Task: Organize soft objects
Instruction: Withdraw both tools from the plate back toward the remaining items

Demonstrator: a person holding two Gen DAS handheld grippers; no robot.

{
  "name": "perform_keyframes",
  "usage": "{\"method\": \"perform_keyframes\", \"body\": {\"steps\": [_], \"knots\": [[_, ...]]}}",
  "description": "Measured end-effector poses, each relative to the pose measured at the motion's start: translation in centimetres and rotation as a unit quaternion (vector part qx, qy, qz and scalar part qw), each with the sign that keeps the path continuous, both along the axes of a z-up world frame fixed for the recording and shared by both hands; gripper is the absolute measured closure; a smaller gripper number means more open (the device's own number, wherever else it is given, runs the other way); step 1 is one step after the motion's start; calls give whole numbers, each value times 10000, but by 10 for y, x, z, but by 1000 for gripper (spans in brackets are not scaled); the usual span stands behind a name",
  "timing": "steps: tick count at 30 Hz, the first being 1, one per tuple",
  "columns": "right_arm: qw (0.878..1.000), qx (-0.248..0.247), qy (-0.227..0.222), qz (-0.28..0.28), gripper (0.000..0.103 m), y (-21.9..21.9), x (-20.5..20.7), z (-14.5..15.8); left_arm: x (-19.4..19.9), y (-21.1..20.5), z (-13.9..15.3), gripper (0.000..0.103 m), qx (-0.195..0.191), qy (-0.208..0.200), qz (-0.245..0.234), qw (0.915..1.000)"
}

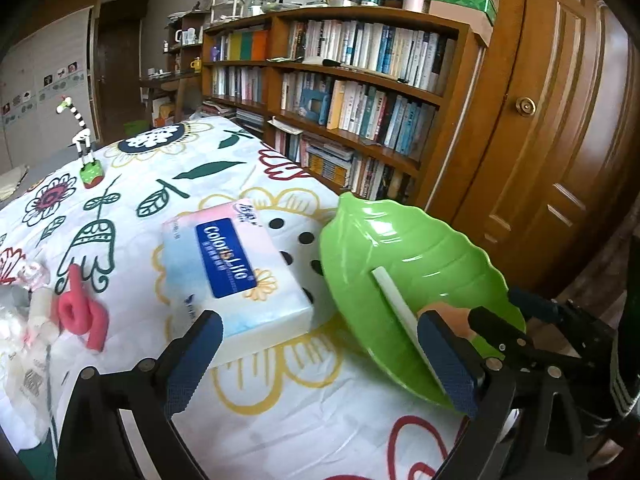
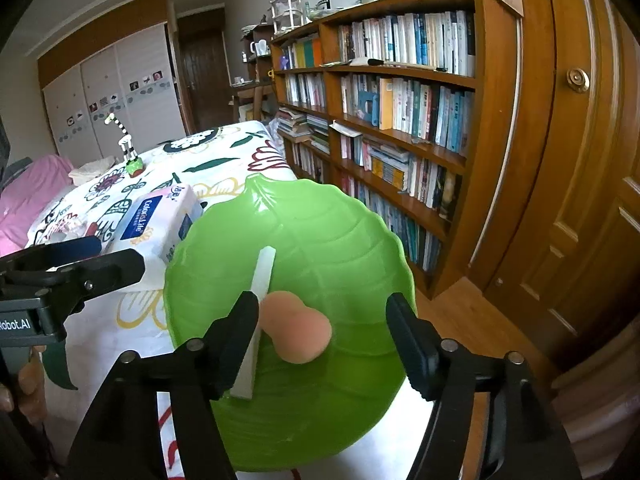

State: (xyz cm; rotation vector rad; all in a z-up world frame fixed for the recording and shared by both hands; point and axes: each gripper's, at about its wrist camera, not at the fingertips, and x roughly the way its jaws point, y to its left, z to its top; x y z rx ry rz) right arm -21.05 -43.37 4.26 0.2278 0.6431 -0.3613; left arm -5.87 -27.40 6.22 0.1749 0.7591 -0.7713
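Observation:
A green leaf-shaped plate (image 2: 320,240) lies tilted at the corner of the bed. In it are a white foam strip (image 2: 262,276) and a peach peanut-shaped soft piece (image 2: 298,330). My right gripper (image 2: 324,322) hovers over the plate, open, with the peach piece between its fingers and a gap on the right side. In the left wrist view the plate (image 1: 400,248) is on the right. My left gripper (image 1: 320,348) stands wide open above the quilt, by the near edge of a tissue pack (image 1: 236,268). A pink foam curl (image 1: 80,316) lies at the left.
A clear bag of white soft pieces (image 1: 20,320) sits at the left edge of the flowered quilt (image 1: 280,408). A striped animal figurine (image 1: 86,148) stands far back. A bookshelf (image 1: 360,92) and a wooden door (image 1: 560,120) stand to the right of the bed.

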Motion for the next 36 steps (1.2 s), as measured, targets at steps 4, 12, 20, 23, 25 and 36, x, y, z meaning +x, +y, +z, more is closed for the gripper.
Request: {"method": "perform_keyframes", "body": {"steps": [4,12,20,23,25,36], "knots": [[10000,12,18,23,34,4,3,0,1,10,2,3,-1,-75,88,9999],[9999,25,-89,111,34,16,10,9,9,37,5,3,-85,-87,367,9993],[9990,80,-291,344,34,34,21,21,16,68,6,3,-160,-93,664,9976],[9981,133,-379,475,34,45,28,26,22,79,6,3,-177,-83,796,9966],[9972,179,-433,575,34,53,33,29,27,91,6,3,-193,-84,934,9954],[9908,292,-607,1176,34,96,58,36,52,156,5,3,-206,-94,1755,9842]]}}
